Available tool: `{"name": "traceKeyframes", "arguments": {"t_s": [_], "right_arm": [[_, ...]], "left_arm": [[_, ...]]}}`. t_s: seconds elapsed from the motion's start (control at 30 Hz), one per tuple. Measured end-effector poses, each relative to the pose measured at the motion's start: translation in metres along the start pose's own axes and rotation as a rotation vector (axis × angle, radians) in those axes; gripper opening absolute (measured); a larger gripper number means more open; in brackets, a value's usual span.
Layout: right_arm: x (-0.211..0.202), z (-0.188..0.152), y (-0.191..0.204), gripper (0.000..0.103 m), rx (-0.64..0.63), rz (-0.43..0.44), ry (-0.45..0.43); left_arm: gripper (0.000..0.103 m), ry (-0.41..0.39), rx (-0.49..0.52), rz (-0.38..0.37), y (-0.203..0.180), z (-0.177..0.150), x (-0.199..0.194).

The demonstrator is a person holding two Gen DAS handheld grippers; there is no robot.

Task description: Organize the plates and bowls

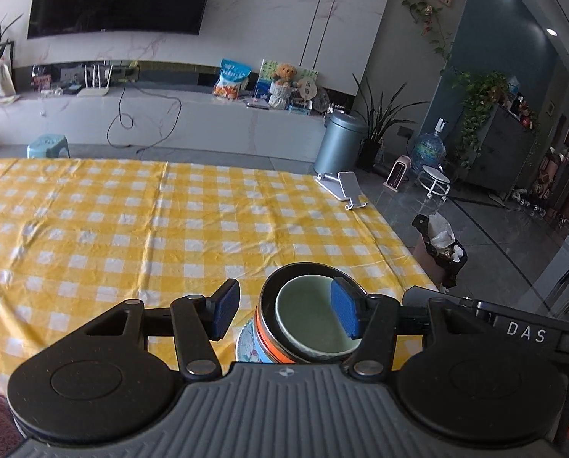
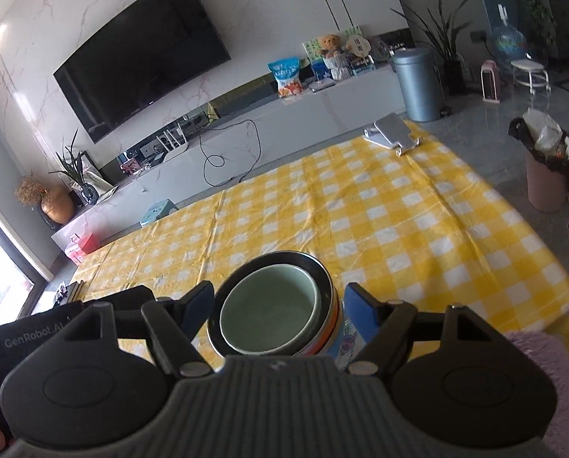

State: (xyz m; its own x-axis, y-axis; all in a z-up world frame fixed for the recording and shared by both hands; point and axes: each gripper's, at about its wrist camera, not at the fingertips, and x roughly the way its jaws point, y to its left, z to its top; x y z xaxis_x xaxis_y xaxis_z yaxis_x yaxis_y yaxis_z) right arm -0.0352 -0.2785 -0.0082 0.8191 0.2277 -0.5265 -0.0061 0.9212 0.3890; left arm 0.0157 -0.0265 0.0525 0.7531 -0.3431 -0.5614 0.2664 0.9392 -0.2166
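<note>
A pale green bowl (image 1: 311, 316) sits nested inside a larger bowl with a dark rim and orange band (image 1: 275, 328), and both stand on a blue patterned plate (image 1: 244, 347) on the yellow checked tablecloth (image 1: 132, 229). My left gripper (image 1: 286, 311) is open, its jaws spread around the stack, with the right pad (image 1: 345, 309) over the green bowl's rim. In the right wrist view the same green bowl (image 2: 271, 318) sits in the dark-rimmed bowl (image 2: 322, 278) on the plate (image 2: 347, 337). My right gripper (image 2: 280, 313) is open, with its jaws on either side of the stack.
A white phone stand (image 1: 343, 187) lies at the table's far right corner; it also shows in the right wrist view (image 2: 391, 131). The table's right edge (image 1: 410, 252) drops to the floor, where a lined waste bin (image 1: 441, 248) stands. A pink fuzzy sleeve (image 2: 540, 374) is at right.
</note>
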Motion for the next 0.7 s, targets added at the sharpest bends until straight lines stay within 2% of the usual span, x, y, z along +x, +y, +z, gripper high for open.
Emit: {"name": "traceKeyframes", "arguments": {"t_s": [0.13,0.3,0.4,0.53,0.7], "right_arm": [[-0.026,-0.012,0.007,0.074,-0.091,-0.034,-0.063],[-0.047,-0.038,0.007,0.074,-0.194,-0.095,-0.130],[-0.052,-0.058,0.007,0.074,-0.236,-0.121,-0.144],[-0.054,-0.082,0.007,0.074,-0.266,-0.130,-0.166],[-0.046,-0.107,0.014,0.074,-0.317,-0.103,-0.155]], "left_arm": [[0.068,-0.060,0.064,0.031,-0.007,-0.011,-0.022],[0.071,-0.153,0.207,0.126,-0.017,-0.038,-0.035],[0.072,-0.154,0.238,0.161,-0.019,-0.055,-0.036],[0.073,-0.138,0.230,0.197,-0.018,-0.074,-0.034],[0.073,-0.084,0.246,0.195,-0.017,-0.092,-0.027]]}}
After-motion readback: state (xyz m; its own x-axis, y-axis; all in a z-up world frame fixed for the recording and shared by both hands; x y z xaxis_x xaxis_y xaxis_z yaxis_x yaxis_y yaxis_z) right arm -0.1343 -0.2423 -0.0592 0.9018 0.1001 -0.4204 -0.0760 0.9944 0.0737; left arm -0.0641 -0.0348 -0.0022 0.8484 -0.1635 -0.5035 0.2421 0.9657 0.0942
